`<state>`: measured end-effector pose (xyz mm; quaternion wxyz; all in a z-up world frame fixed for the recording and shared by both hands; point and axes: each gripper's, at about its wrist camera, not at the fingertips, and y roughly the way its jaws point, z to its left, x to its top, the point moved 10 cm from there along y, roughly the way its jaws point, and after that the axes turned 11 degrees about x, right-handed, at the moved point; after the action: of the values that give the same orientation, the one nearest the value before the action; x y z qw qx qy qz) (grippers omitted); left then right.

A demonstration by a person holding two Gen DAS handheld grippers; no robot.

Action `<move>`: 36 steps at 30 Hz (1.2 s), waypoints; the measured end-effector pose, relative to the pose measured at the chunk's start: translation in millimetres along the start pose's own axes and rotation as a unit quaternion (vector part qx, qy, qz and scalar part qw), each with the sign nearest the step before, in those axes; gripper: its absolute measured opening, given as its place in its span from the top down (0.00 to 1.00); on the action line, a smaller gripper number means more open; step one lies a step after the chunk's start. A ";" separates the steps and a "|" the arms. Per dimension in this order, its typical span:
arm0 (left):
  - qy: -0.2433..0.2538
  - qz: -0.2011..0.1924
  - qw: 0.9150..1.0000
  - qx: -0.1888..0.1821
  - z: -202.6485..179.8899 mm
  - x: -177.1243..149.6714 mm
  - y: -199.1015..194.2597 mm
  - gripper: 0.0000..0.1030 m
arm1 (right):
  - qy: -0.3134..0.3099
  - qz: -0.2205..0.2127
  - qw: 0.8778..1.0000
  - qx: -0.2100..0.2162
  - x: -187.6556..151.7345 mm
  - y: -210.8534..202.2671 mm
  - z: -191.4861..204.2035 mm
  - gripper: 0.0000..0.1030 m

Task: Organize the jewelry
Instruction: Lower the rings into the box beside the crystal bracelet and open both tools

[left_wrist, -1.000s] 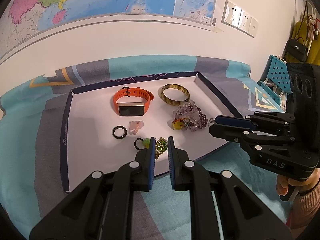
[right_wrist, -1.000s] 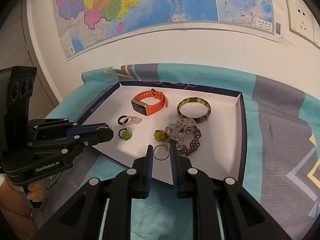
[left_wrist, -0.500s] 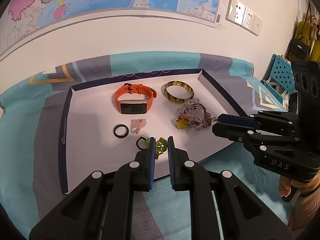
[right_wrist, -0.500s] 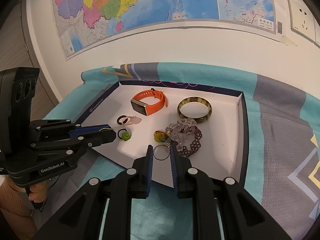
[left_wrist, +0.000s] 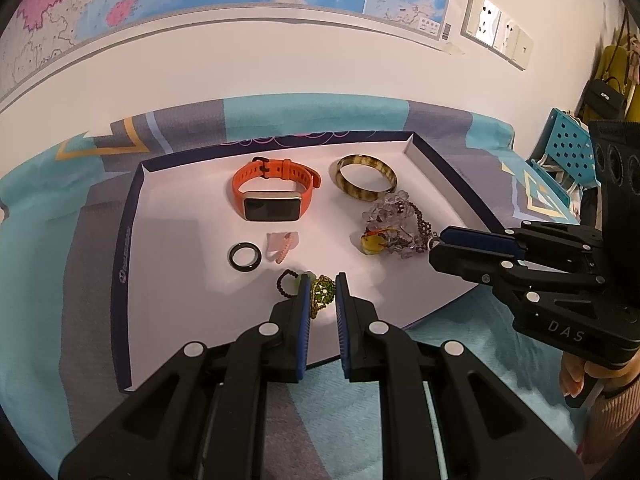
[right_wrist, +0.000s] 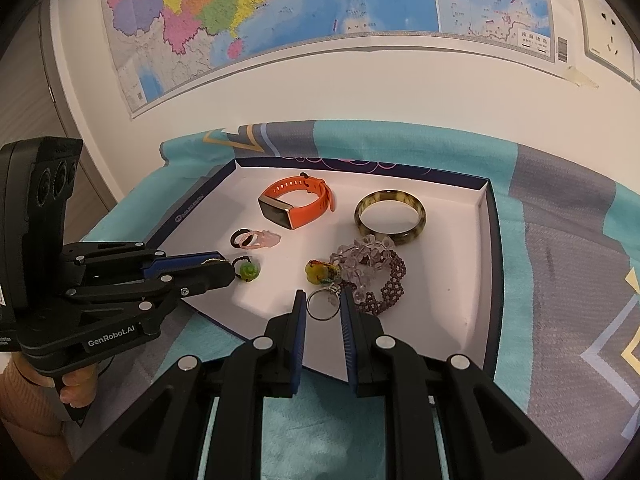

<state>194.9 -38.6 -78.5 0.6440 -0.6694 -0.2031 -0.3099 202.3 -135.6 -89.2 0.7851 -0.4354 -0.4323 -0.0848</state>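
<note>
A white tray with a dark blue rim (left_wrist: 128,240) (right_wrist: 486,240) holds an orange smartwatch (left_wrist: 276,196) (right_wrist: 298,204), a striped bangle (left_wrist: 366,178) (right_wrist: 390,216), a purple bead heap (left_wrist: 400,224) (right_wrist: 372,272), a black ring (left_wrist: 245,256) and a pink ring (left_wrist: 282,246). My left gripper (left_wrist: 322,288) is shut on a green beaded ring (left_wrist: 322,292) just above the tray's near part. My right gripper (right_wrist: 323,304) is shut on a silver ring (right_wrist: 322,306) beside the bead heap.
The tray lies on a teal and grey patterned cloth (left_wrist: 60,300) against a white wall with a map (right_wrist: 280,8). A black bead ring with a green stone (right_wrist: 248,270) lies by the left gripper's tips. A blue perforated crate (left_wrist: 568,152) stands at the right.
Both grippers have stayed shut on their rings and shifted only slightly over the tray. The jewelry in the tray has not moved.
</note>
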 end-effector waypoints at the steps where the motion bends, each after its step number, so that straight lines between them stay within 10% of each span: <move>1: 0.000 0.000 1.000 0.000 -0.2 -0.1 0.2 0.88 | 0.000 0.000 1.000 0.000 -0.2 0.0 -0.1 0.85; 36: -0.007 0.012 1.000 0.007 4.9 0.2 12.3 0.88 | 0.010 0.007 1.000 -0.004 -2.0 7.0 -5.4 0.85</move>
<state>204.1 -34.8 -87.4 0.6507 -0.6694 -0.2017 -0.2963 207.9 -135.9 -96.3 0.7880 -0.4408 -0.4212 -0.0857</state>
